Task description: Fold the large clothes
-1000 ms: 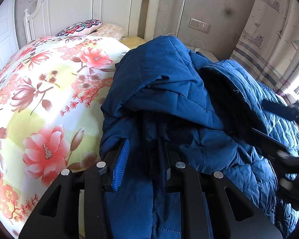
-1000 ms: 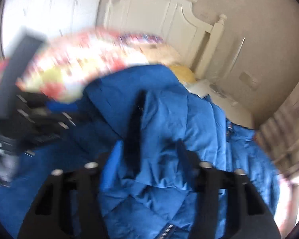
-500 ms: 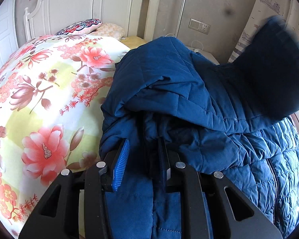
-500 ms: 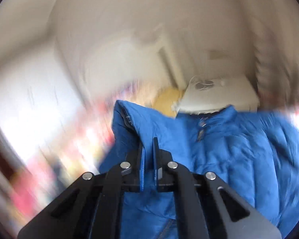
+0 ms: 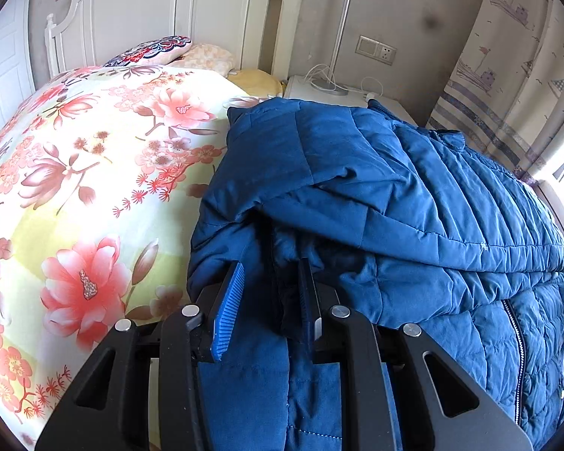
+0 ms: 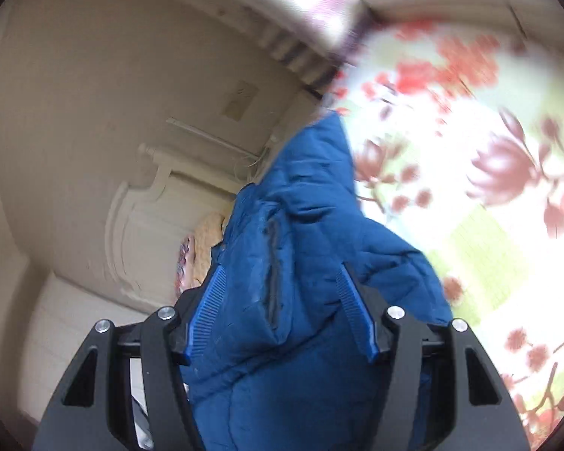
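A large blue quilted jacket [image 5: 376, 203] lies bunched on the bed's right side, zipper at lower right. My left gripper [image 5: 269, 300] is partly closed on a thick fold of the jacket's near edge, which fills the gap between its fingers. In the right wrist view the camera is rolled and blurred. My right gripper [image 6: 280, 312] is wide open, and a blue jacket sleeve or flap [image 6: 293, 248] lies between and beyond its fingers. I cannot tell if the fingers touch it.
A floral quilt [image 5: 94, 188] covers the bed, also seen in the right wrist view [image 6: 470, 173]. White headboard [image 5: 161, 18] and pillows [image 5: 161, 49] are at the back. A white bedside table [image 5: 319, 92] with cables and a curtain [image 5: 515, 75] stand at the right.
My right gripper lifted part of the jacket up and over, then opened; its view swung and rolled. The raised blue flap now lies flat on the jacket. My left gripper has not moved.
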Demonstrator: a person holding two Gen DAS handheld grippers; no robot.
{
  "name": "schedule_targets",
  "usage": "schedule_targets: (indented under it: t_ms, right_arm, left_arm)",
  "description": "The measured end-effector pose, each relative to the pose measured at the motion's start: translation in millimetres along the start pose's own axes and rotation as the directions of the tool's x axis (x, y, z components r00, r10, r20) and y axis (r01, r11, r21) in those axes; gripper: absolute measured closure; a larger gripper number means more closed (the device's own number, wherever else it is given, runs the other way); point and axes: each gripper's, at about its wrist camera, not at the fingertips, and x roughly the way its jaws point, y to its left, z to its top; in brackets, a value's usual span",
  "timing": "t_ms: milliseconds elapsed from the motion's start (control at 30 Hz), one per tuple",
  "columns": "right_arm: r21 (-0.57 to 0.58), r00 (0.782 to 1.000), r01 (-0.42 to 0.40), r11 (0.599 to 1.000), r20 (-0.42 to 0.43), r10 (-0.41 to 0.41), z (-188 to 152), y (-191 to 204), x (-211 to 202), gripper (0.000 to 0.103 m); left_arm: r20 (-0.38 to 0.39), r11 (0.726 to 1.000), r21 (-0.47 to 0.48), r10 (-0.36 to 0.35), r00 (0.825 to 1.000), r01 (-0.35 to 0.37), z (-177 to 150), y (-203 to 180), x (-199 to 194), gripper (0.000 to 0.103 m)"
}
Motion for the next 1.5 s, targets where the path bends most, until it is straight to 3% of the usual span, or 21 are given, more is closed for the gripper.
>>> schedule_targets:
  t_ms: [100, 267, 333, 400, 467, 633, 767, 833, 900, 933, 1067, 1167, 1267, 1333, 1367, 1433, 1500]
  right_arm:
    - [-0.165, 0.999, -0.006, 0.986, -0.041, 0.0, -5.8, 35.9, 9.5, 0.044]
    - [-0.264, 0.976, 0.11, 0.958, -0.156, -0.155, -18.8, 44.9, 55.4, 0.044]
    - [-0.298, 0.965, 0.119, 0.947, -0.191, -0.182, -30.0, 39.6, 68.6, 0.061]
    - [-0.343, 0.971, 0.111, 0.933, -0.164, -0.176, -38.5, 46.0, 60.3, 0.082]
    - [-0.353, 0.984, 0.075, 0.932, -0.127, -0.127, -39.6, 57.7, 44.7, 0.085]
    - [-0.39, 0.997, 0.031, 0.92, -0.056, -0.058, -39.5, 73.9, 4.2, 0.087]
    - [-0.34, 0.981, 0.12, 0.933, -0.102, -0.164, -38.8, 38.0, 20.7, 0.087]
    - [-0.318, 0.979, 0.126, 0.94, -0.114, -0.169, -42.8, 26.6, 25.1, 0.086]
    - [-0.343, 0.976, 0.142, 0.929, -0.11, -0.19, -42.4, 32.0, 25.3, 0.079]
    - [-0.348, 0.973, 0.162, 0.923, -0.102, -0.209, -41.9, 34.3, 23.8, 0.07]
    - [-0.422, 0.957, 0.29, 0.859, 0.099, -0.274, -36.0, 67.5, -4.1, 0.066]
    - [-0.541, 0.954, 0.295, 0.787, 0.116, -0.278, -45.7, 96.4, 1.1, 0.066]
    - [-0.671, 0.94, 0.312, 0.672, 0.116, -0.32, -66.7, 118.2, 29.6, 0.061]
    - [-0.716, 0.901, 0.367, 0.594, 0.114, -0.419, -77.0, 111.3, 58.5, 0.054]
    - [-0.721, 0.882, 0.376, 0.582, 0.087, -0.462, -80.5, 101.6, 70.1, 0.054]
    - [-0.713, 0.887, 0.37, 0.595, 0.081, -0.454, -82.9, 93.2, 76.9, 0.053]
    - [-0.714, 0.89, 0.362, 0.599, 0.074, -0.45, -83.8, 92.0, 73.8, 0.053]
  left_arm:
    - [0.0, 1.0, -0.002, -0.002, 1.0, 0.002, 0.3, 0.1, 0.2, 0.088]
    - [0.0, 1.0, -0.006, -0.007, 1.0, 0.007, 0.5, 1.7, 0.9, 0.088]
    - [0.0, 1.0, -0.009, -0.01, 1.0, 0.01, 0.2, 2.2, 0.8, 0.088]
    - [0.0, 1.0, -0.01, -0.012, 1.0, 0.012, 0.3, 3.1, 1.0, 0.088]
    - [0.0, 1.0, -0.01, -0.012, 1.0, 0.012, 0.5, 3.2, 1.3, 0.088]
    - [0.0, 1.0, -0.01, -0.013, 1.0, 0.013, 0.3, 3.4, 1.1, 0.088]
    - [0.0, 1.0, -0.01, -0.012, 1.0, 0.012, 0.1, 3.0, 0.9, 0.087]
    - [0.0, 1.0, -0.012, -0.013, 1.0, 0.013, 0.0, 3.1, 0.9, 0.087]
    - [0.001, 1.0, -0.014, -0.016, 1.0, 0.016, -0.1, 3.8, 1.0, 0.087]
    - [0.0, 1.0, -0.014, -0.017, 1.0, 0.017, -0.1, 4.0, 1.2, 0.087]
    - [0.0, 1.0, -0.011, -0.016, 1.0, 0.016, -0.3, 3.9, 1.3, 0.087]
    - [0.0, 1.0, -0.009, -0.014, 1.0, 0.014, -0.4, 3.6, 1.0, 0.087]
    - [0.0, 1.0, -0.012, -0.017, 1.0, 0.017, -0.4, 3.5, 0.9, 0.087]
    - [0.005, 1.0, -0.015, -0.02, 1.0, 0.02, -0.5, 3.9, 0.0, 0.087]
    - [0.01, 1.0, -0.019, -0.021, 1.0, 0.022, -0.7, 4.4, -1.2, 0.087]
    - [0.045, 0.999, -0.041, -0.005, 0.999, 0.007, -1.2, 6.9, -10.1, 0.087]
    - [0.185, 0.995, -0.093, 0.041, 0.982, -0.025, 0.0, 7.6, -42.8, 0.088]
